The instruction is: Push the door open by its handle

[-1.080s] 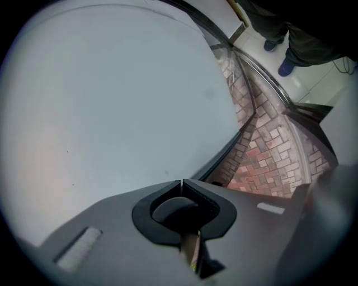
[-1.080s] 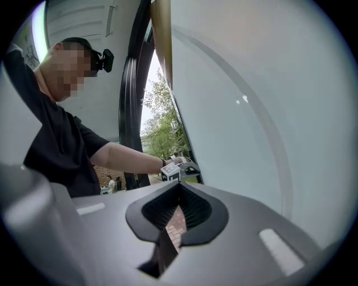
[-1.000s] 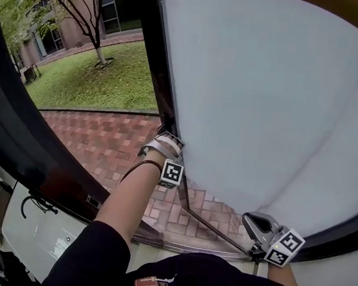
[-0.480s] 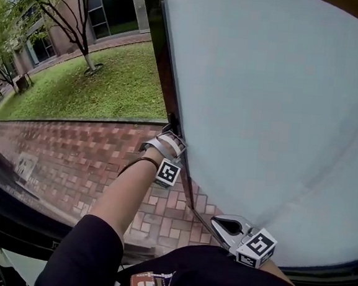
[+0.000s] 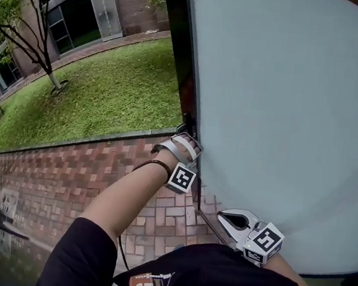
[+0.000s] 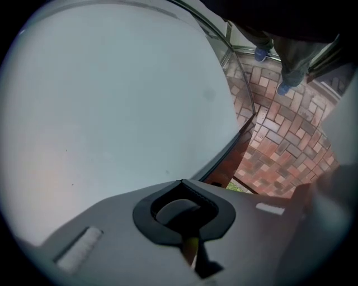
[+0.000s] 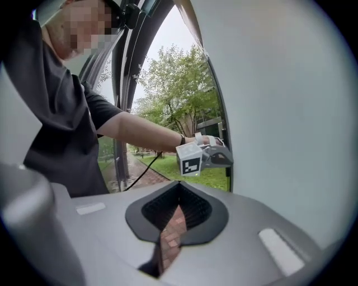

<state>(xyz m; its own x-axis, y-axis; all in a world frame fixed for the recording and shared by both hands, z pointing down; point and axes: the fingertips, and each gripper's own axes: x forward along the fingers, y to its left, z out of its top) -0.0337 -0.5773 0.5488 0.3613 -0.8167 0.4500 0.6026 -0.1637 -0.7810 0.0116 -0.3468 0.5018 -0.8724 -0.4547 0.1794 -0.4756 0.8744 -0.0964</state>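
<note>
- Head view: white frosted-panel door with a dark frame stands swung out over red brick paving; its thin slanted metal handle bar sits low by the door's dark free edge.
- Left gripper is at that dark edge, above the bar; its jaws have just been closing and are now together, nothing clearly caught between them.
- Right gripper is at the door's lower panel, just beside the bar's lower end; contact unclear. Its jaws are together and empty.
- Green lawn lies past the door's edge, and a thin-trunked tree stands farther out.
</note>
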